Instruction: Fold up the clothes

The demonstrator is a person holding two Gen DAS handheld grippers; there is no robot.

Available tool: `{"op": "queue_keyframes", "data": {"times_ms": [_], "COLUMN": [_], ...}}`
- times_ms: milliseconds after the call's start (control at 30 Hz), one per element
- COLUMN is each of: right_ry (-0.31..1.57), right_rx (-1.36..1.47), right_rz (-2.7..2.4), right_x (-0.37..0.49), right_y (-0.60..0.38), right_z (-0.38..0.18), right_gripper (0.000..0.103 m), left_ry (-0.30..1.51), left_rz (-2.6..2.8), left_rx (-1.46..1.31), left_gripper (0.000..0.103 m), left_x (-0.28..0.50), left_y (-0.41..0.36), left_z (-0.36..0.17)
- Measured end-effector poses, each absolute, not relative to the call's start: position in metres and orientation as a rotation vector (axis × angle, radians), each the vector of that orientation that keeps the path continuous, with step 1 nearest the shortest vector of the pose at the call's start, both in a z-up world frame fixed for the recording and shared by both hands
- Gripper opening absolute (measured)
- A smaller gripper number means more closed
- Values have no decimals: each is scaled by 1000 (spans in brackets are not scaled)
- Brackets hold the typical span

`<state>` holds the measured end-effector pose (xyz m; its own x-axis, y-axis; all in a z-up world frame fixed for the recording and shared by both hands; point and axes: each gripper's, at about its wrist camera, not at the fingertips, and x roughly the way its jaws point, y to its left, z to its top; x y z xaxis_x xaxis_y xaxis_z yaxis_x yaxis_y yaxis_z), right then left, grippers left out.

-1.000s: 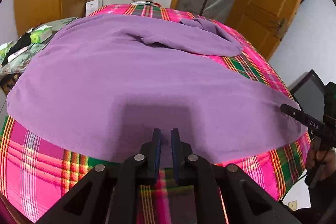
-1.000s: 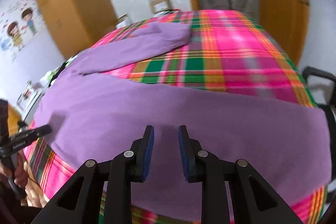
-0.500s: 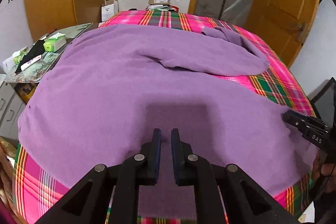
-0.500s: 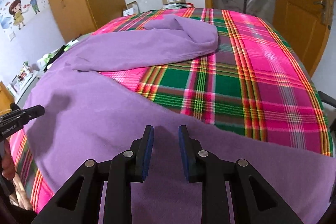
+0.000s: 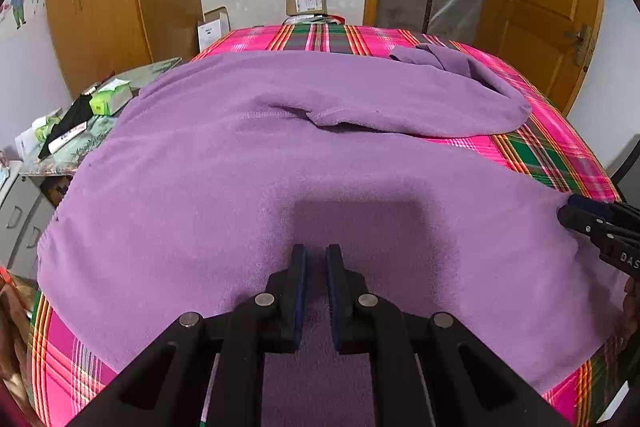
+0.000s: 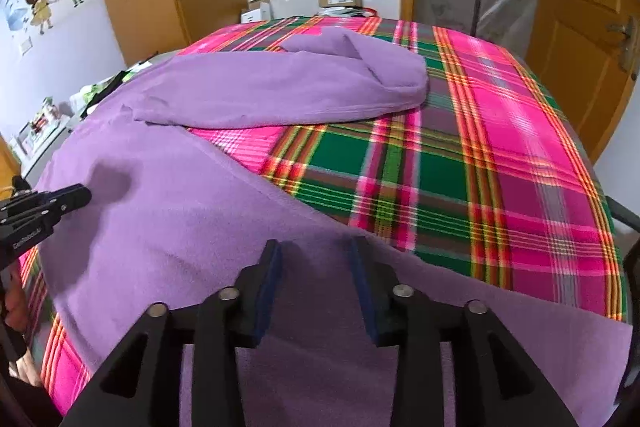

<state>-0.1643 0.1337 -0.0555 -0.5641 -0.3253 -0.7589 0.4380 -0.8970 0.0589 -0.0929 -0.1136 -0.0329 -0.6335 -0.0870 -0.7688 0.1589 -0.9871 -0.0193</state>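
A purple fleece garment [image 5: 280, 147] lies spread over the pink and green plaid bed [image 5: 560, 155], its sleeve [image 5: 440, 107] folded across toward the right. My left gripper [image 5: 316, 251] sits low over the garment's near part, jaws almost together with purple cloth in the narrow gap. In the right wrist view the garment [image 6: 180, 207] covers the left and near side of the bed [image 6: 480, 167]. My right gripper [image 6: 316, 247] is opening, its pads wide apart above the cloth and not pressing it. Each gripper shows at the edge of the other's view: right [image 5: 568, 211], left [image 6: 80, 197].
A low side table [image 5: 80, 119] with small boxes and a dark cloth stands left of the bed. Wooden wardrobes [image 5: 100, 7] and a door [image 5: 540, 7] line the far wall, with cardboard boxes [image 5: 306, 1] behind the bed. A hand [image 6: 16, 303] holds the left gripper.
The right jaws have spread wide from a narrower gap. Both grippers have moved forward over the garment, so its near hem now lies beneath them. The left jaws kept the same narrow gap.
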Motion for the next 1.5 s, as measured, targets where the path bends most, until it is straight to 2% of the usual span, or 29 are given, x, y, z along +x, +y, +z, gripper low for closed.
{"op": "queue_keyframes", "data": {"times_ms": [33, 133, 267, 567, 767, 1067, 1200, 1500], "right_ry": [200, 244, 199, 223, 225, 261, 152, -387], "right_rx": [1144, 1142, 1143, 1142, 1166, 1052, 1054, 1322], "right_rz": [-2436, -2448, -2435, -2439, -2435, -2480, -2534, -2331], "right_x": [-164, -162, -164, -164, -166, -221, -283, -393], "right_y": [132, 127, 131, 129, 127, 121, 137, 187], "right_z": [-56, -56, -56, -56, -54, -12, 2, -44], "right_gripper": [50, 50, 51, 51, 52, 52, 52, 52], "left_ry": [128, 146, 155, 74, 150, 146, 135, 177], "left_rz": [-2719, -2723, -2725, -2697, -2715, -2708, -2714, -2727], "left_rx": [1273, 1274, 1275, 1278, 1278, 1268, 1274, 1274], "left_gripper": [10, 10, 10, 12, 12, 14, 18, 20], "left_x": [-93, -93, -93, -97, -101, -108, -110, -110], "left_y": [-114, -116, -116, -108, -119, -128, -126, -129], "left_z": [-33, -33, -32, -32, -28, -32, -32, -33]}}
